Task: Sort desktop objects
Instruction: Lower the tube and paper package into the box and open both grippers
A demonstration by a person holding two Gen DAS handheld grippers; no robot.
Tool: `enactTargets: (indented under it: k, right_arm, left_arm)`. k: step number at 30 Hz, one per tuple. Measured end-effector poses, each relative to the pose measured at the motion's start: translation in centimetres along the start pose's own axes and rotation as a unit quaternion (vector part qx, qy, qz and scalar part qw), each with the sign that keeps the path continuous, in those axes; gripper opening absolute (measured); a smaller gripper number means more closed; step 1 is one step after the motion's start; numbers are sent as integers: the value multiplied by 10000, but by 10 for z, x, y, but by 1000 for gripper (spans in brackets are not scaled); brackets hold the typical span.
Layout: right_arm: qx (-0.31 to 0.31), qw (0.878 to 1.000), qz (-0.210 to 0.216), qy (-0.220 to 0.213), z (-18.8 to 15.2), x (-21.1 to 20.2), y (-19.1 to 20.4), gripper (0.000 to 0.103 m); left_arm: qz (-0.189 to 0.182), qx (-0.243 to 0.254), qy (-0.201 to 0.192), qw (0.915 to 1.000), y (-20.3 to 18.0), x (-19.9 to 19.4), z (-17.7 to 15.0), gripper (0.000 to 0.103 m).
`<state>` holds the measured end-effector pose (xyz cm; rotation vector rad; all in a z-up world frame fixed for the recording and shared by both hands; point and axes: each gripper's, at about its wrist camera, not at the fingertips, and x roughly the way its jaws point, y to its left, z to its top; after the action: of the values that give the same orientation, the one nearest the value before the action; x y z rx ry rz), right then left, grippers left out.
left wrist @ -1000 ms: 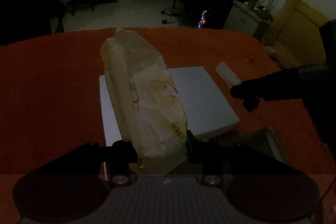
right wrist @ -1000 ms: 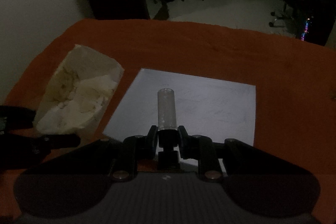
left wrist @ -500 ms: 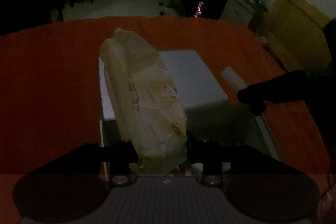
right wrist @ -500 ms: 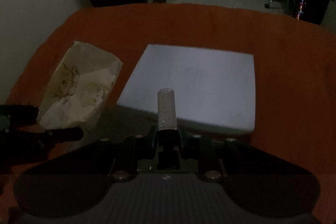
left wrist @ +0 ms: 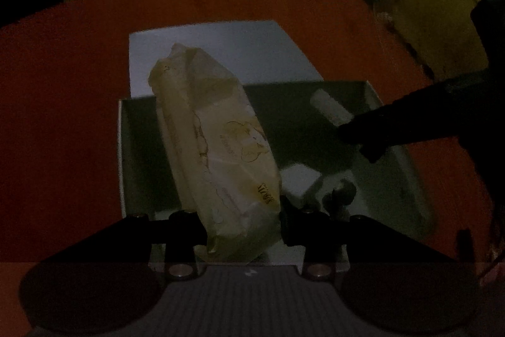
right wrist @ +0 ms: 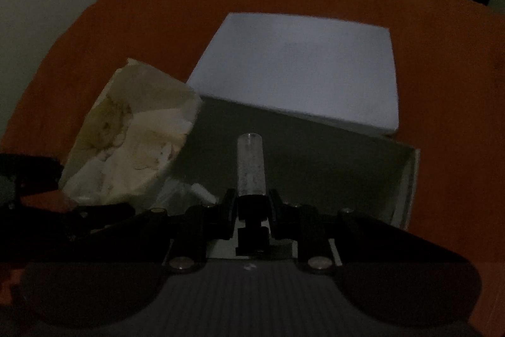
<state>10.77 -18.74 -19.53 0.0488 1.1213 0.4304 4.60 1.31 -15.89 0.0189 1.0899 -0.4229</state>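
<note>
My left gripper [left wrist: 241, 226] is shut on a cream tissue pack [left wrist: 217, 147] and holds it over an open grey box [left wrist: 139, 166]. The pack also shows in the right wrist view [right wrist: 132, 144] at the left. My right gripper [right wrist: 252, 207] is shut on a clear tube [right wrist: 251, 165] and holds it over the same box [right wrist: 407, 179]. The tube [left wrist: 329, 111] and the right gripper's dark arm [left wrist: 410, 122] show at the right in the left wrist view. A small white block [left wrist: 298, 179] and a round grey piece [left wrist: 342, 190] lie inside the box.
The white box lid [left wrist: 221, 52] lies flat on the orange table [left wrist: 63, 84] just beyond the box; it also shows in the right wrist view [right wrist: 303, 68]. A yellow carton [left wrist: 442, 15] stands off the table's far right. The room is dim.
Both grippers have pulled back toward me with their loads. The open grey box has come into view under them, and the lid now lies farther away.
</note>
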Motion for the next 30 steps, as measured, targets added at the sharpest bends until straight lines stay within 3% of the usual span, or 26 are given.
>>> enactTargets:
  k: [11, 18, 30]
  right_arm:
    - [133, 9982, 11, 583, -12, 50, -3, 22]
    - [382, 9947, 62, 952, -16, 81, -11, 23]
    - [414, 9925, -218, 1129, -24, 108, -8, 23]
  left_arm:
    - [22, 45, 421, 9991, -4, 31, -24, 32]
    - [50, 23, 478, 9988, -2, 39, -30, 32]
    - [142, 39, 674, 9976, -11, 63, -33, 32]
